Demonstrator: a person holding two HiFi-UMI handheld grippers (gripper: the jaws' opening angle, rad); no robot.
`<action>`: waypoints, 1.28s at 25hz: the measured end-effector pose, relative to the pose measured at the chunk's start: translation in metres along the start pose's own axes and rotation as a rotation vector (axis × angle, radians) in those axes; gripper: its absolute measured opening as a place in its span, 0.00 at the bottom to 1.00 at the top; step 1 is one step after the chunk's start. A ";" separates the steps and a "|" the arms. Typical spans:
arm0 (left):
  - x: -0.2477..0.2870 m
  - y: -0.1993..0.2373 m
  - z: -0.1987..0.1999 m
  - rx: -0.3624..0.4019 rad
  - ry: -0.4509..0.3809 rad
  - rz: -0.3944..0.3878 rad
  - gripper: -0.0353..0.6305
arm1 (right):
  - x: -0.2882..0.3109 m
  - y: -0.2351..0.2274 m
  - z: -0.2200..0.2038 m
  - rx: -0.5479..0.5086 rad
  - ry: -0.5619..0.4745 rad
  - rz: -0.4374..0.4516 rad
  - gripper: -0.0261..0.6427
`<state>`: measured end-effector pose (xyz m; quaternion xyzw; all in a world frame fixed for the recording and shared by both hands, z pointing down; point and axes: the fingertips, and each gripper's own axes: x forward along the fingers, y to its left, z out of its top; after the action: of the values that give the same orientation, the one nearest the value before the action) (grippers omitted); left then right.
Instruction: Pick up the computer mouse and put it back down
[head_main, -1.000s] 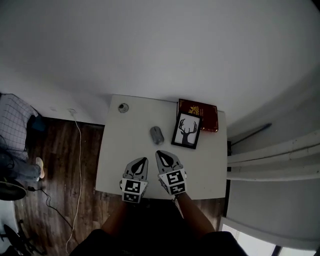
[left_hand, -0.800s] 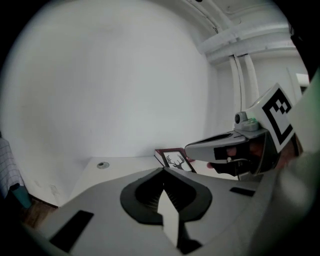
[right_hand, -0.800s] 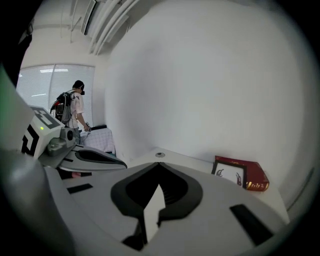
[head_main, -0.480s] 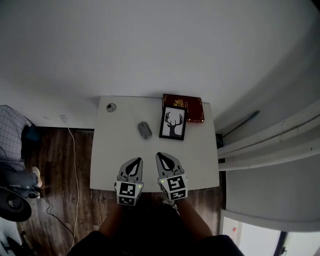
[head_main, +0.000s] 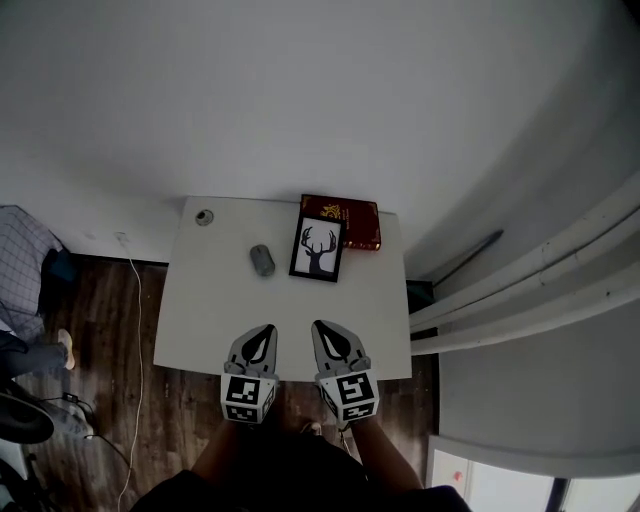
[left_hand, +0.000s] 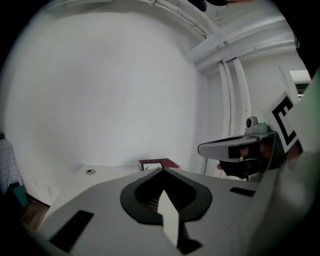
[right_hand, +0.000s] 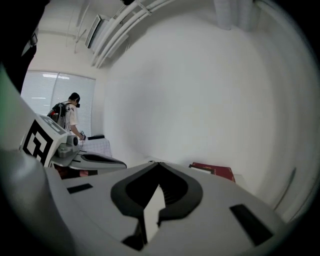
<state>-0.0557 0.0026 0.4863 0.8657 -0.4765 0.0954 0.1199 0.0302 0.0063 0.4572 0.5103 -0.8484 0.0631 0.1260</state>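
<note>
Computer mouse (head_main: 262, 260): lay on white desk (head_main: 295, 310), centre frame, just left of deer picture (head_main: 317, 250). Left hand-held gripper (head_main: 263, 333), right hand-held gripper (head_main: 321, 331): jaws together, empty, lower centre.

The computer mouse (head_main: 262, 260) is small, grey and oval. It lies flat on the white surface (head_main: 220, 310), towards its far side.

Probably an office or lab room: a white table (head_main: 290, 310) against a bare white wall (head_main: 300, 100), dark wood floor (head_main: 95, 330), window blinds (right_hand: 45, 87), exposed ceiling pipes (right_hand: 117, 30)
</note>
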 end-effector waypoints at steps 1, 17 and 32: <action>-0.003 -0.010 0.001 0.000 -0.002 -0.001 0.06 | -0.011 -0.004 0.001 -0.002 -0.014 -0.003 0.07; -0.077 -0.140 0.005 0.047 -0.104 0.051 0.06 | -0.170 -0.011 -0.001 -0.036 -0.188 -0.014 0.07; -0.090 -0.183 0.022 0.130 -0.159 0.016 0.06 | -0.212 -0.013 0.010 -0.083 -0.252 -0.048 0.07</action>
<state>0.0536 0.1629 0.4184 0.8727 -0.4841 0.0581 0.0248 0.1346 0.1780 0.3887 0.5286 -0.8469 -0.0397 0.0408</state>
